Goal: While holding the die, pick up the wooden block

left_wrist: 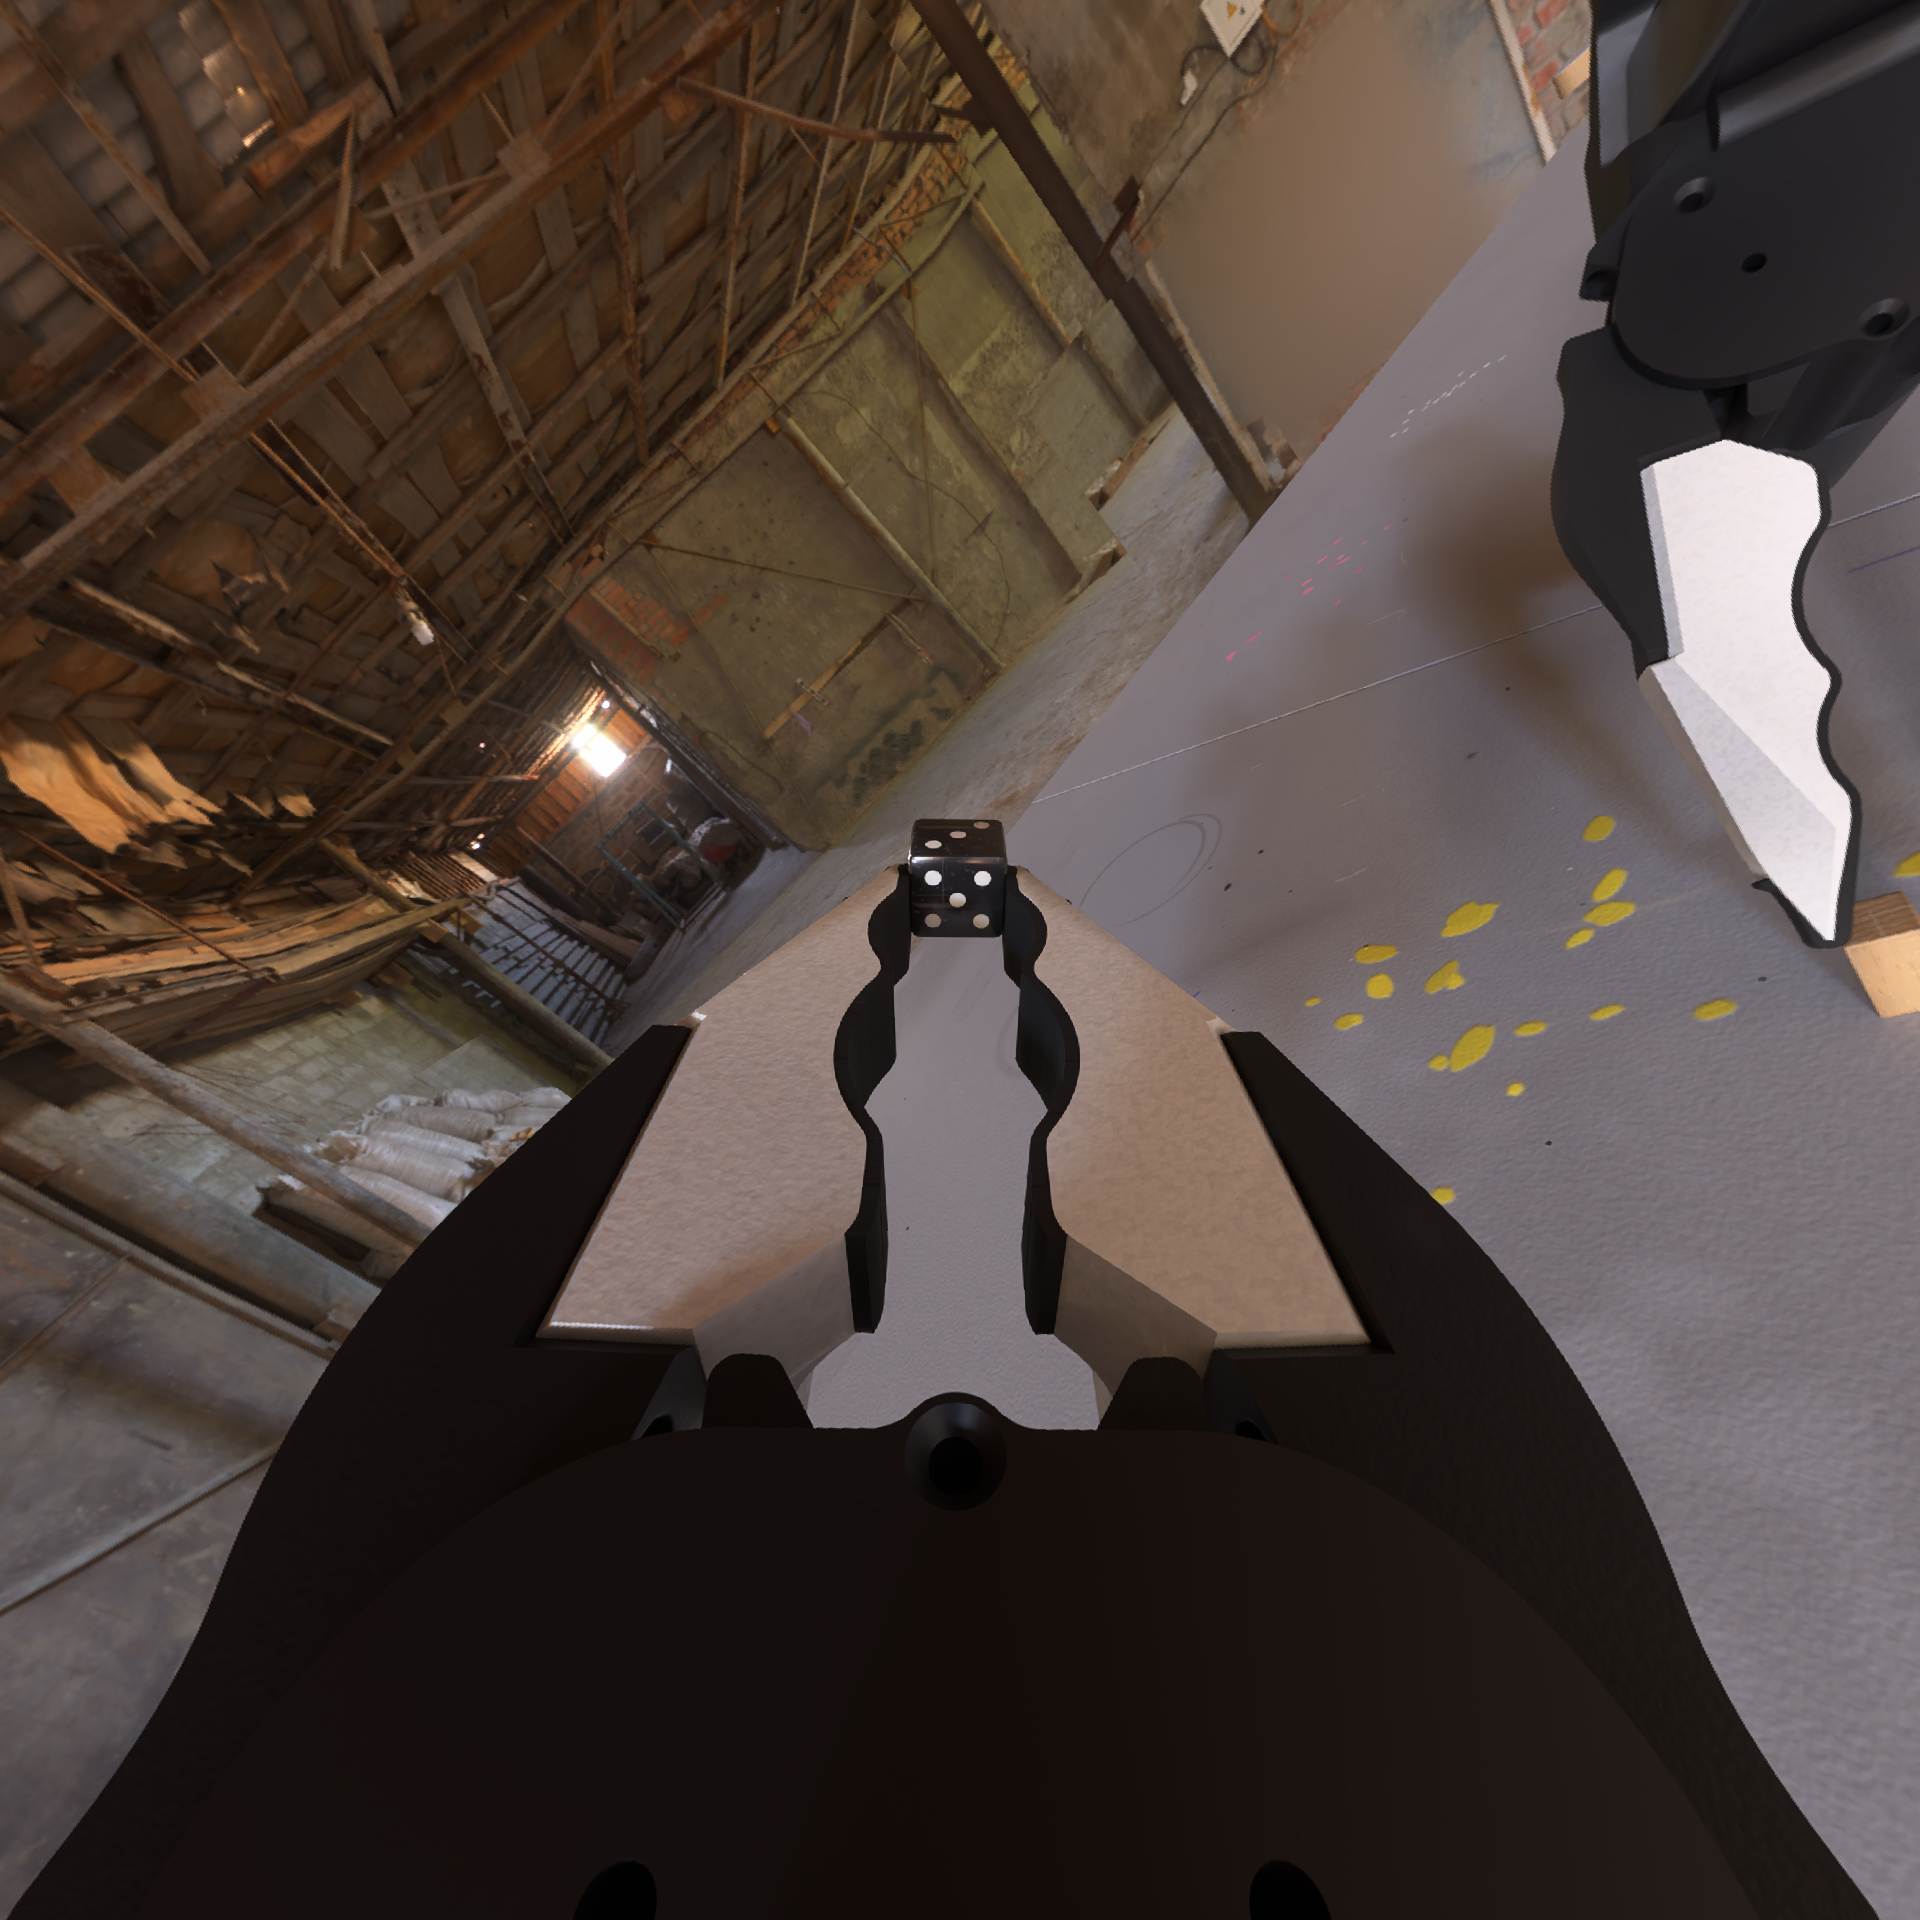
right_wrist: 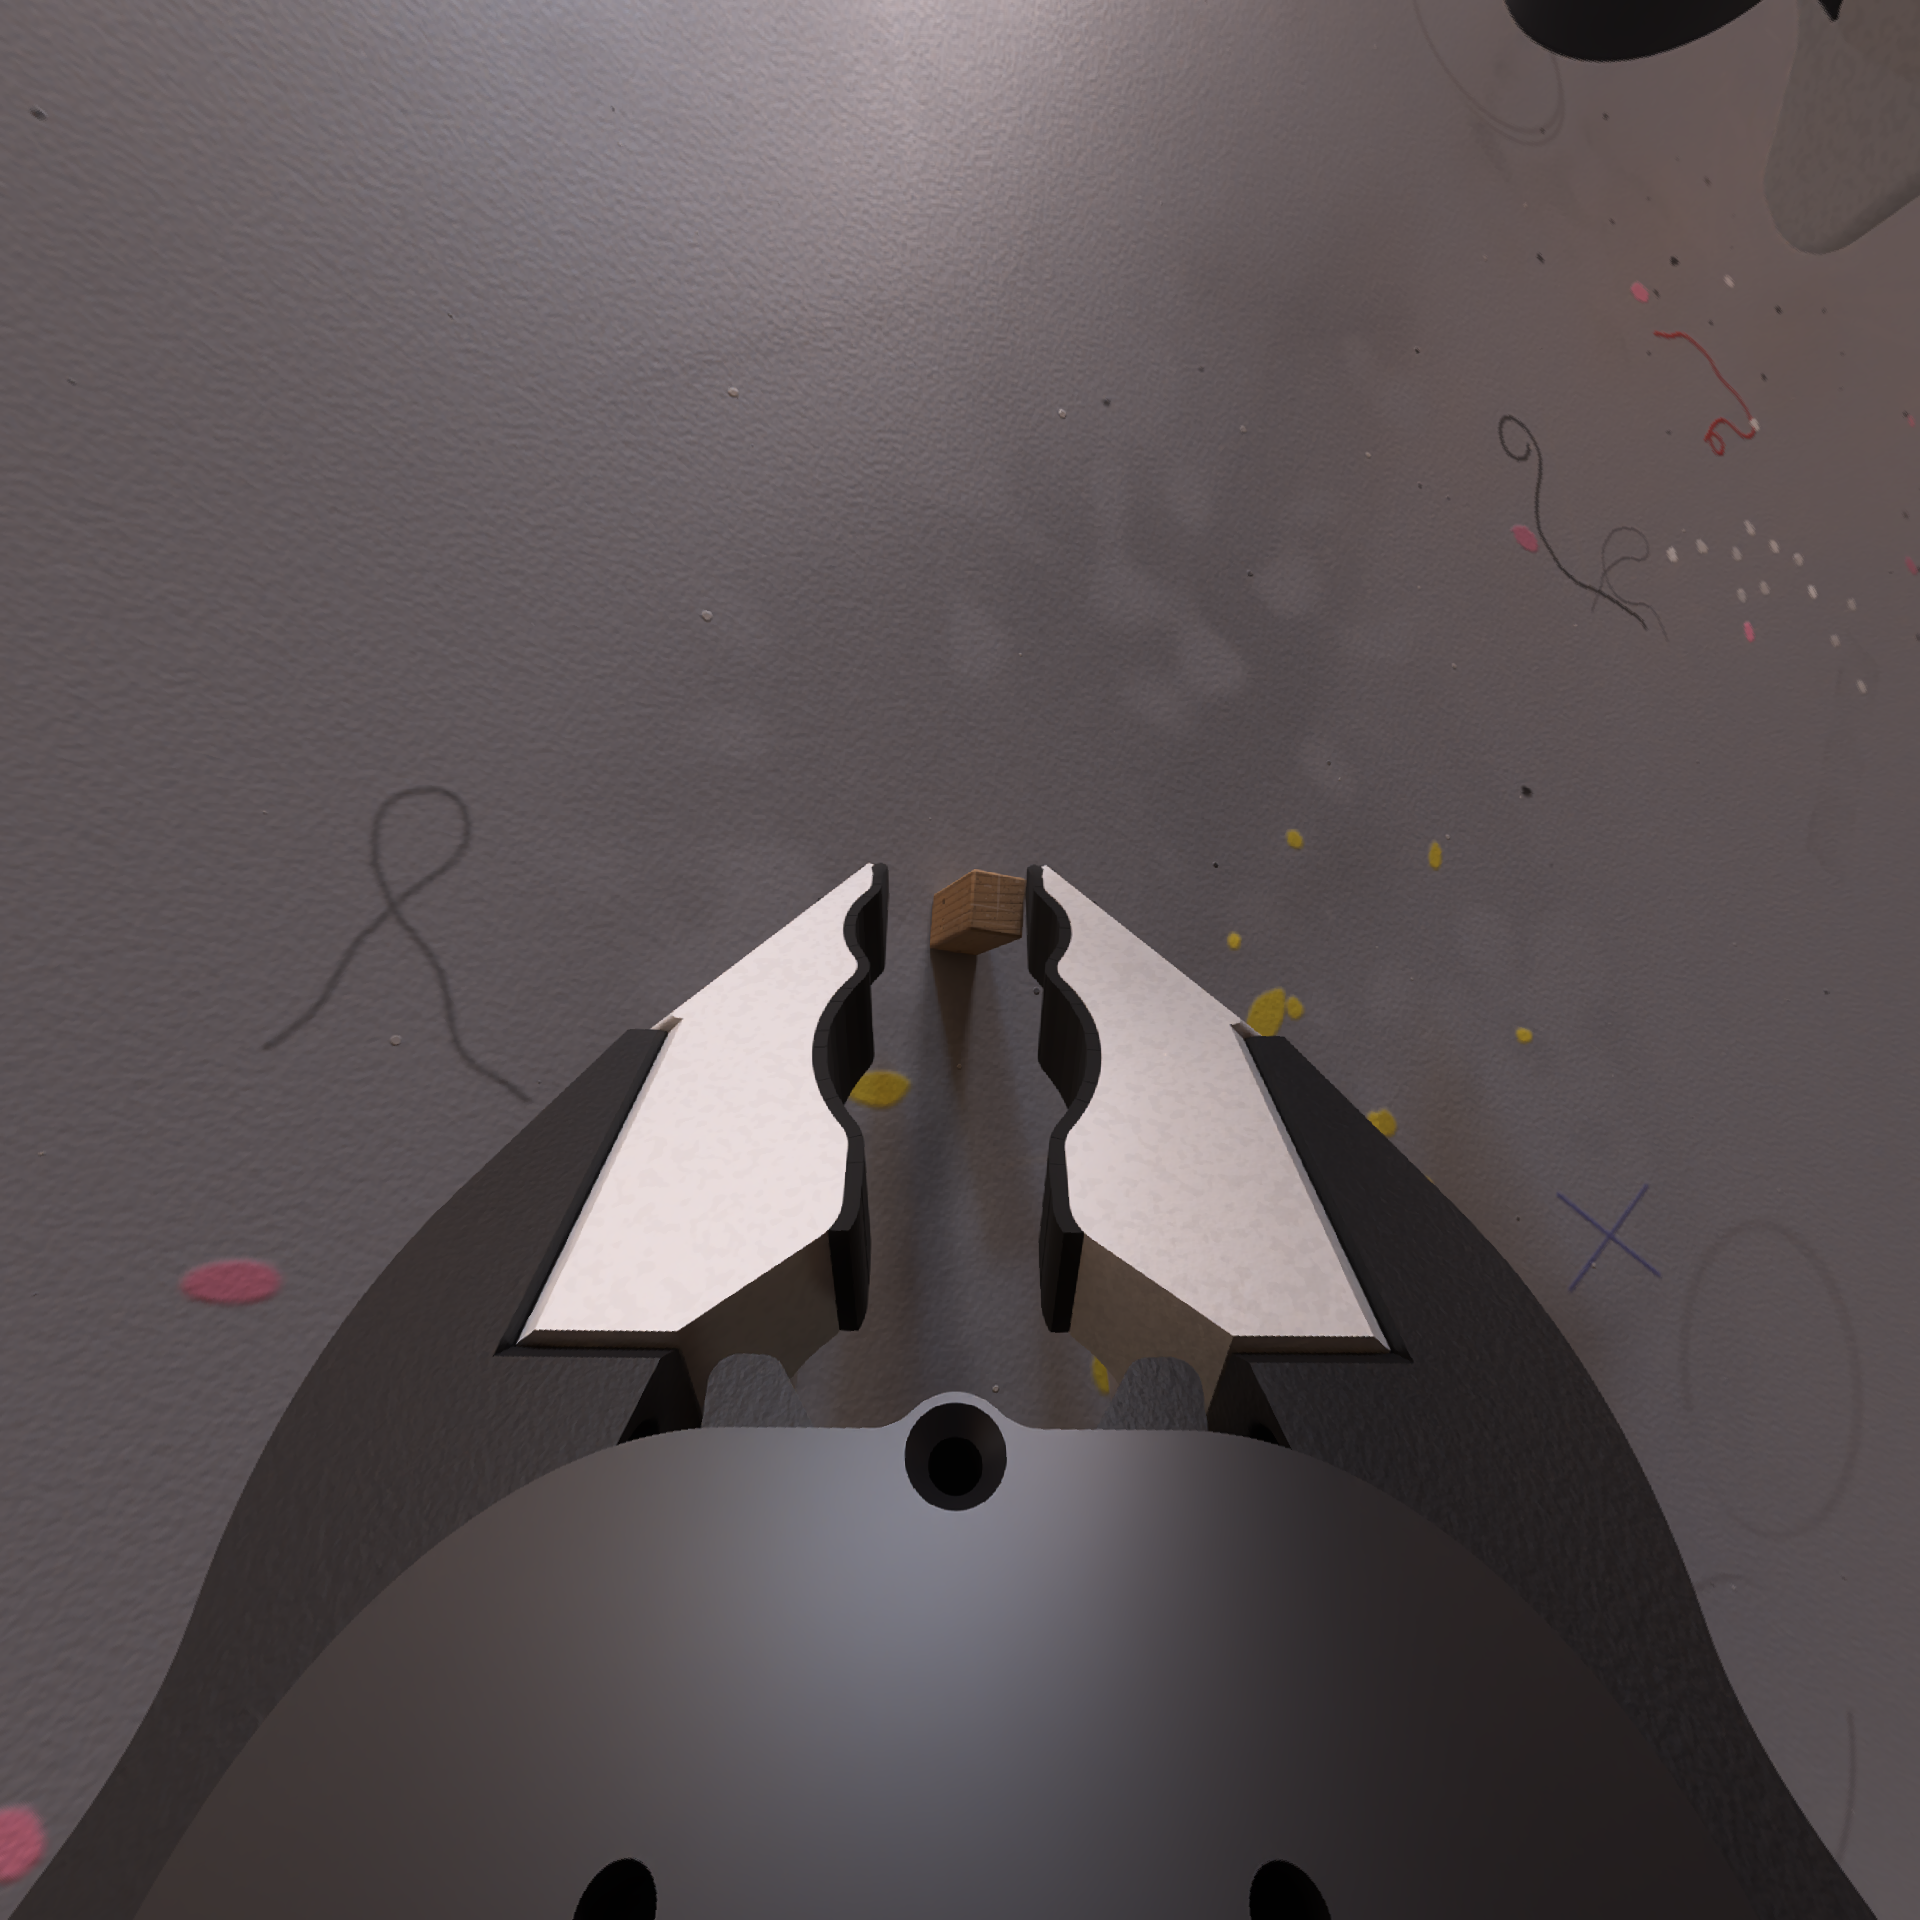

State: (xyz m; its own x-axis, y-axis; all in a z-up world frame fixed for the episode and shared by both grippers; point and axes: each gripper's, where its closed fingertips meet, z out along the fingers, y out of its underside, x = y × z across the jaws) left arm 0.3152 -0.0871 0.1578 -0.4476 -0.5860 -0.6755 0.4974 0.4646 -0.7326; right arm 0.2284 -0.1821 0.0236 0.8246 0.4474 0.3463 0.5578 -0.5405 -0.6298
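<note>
My left gripper (left_wrist: 956, 883) is shut on a black die with white pips (left_wrist: 956, 878), held at its fingertips above the grey table. My right gripper (right_wrist: 956, 894) points down at the table with its jaws open on either side of a small wooden block (right_wrist: 975, 912). The block lies on the table between the fingertips, close to the right finger, with a gap to the left one. In the left wrist view the right gripper (left_wrist: 1808, 914) shows at the upper right, its white finger (left_wrist: 1735, 665) reaching down to the block (left_wrist: 1886, 951), which is partly cut off by the frame edge.
The grey table surface (right_wrist: 623, 520) bears yellow paint spots (left_wrist: 1455, 997), pink spots (right_wrist: 231, 1280) and pencil scribbles. Its far edge shows in the left wrist view (left_wrist: 1195, 644), with a worn hall beyond. A dark part of the left gripper (right_wrist: 1621, 26) shows at the top right.
</note>
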